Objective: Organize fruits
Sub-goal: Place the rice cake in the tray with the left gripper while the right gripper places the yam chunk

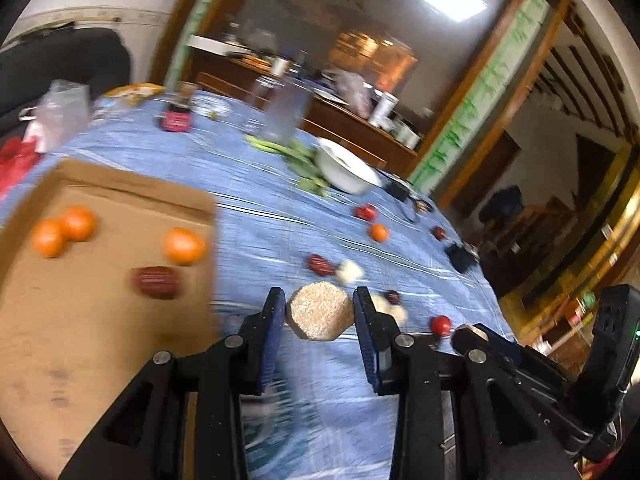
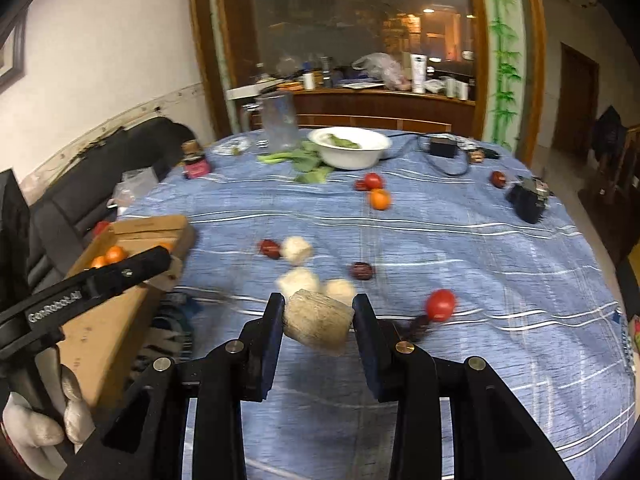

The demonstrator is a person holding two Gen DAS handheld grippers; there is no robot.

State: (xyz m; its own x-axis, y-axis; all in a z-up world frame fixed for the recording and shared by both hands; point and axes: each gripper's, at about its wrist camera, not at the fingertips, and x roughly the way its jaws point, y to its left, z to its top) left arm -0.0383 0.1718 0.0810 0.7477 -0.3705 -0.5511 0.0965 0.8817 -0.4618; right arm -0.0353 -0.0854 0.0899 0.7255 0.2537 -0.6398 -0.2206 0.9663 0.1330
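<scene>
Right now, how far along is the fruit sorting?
Partly done. The cardboard box already holds three oranges and a dark red fruit. In hand: the left gripper and the right gripper each clamp a pale rice cake. Left on the blue tablecloth: one orange, red tomatoes, several dark red fruits and more pale cakes.
</scene>
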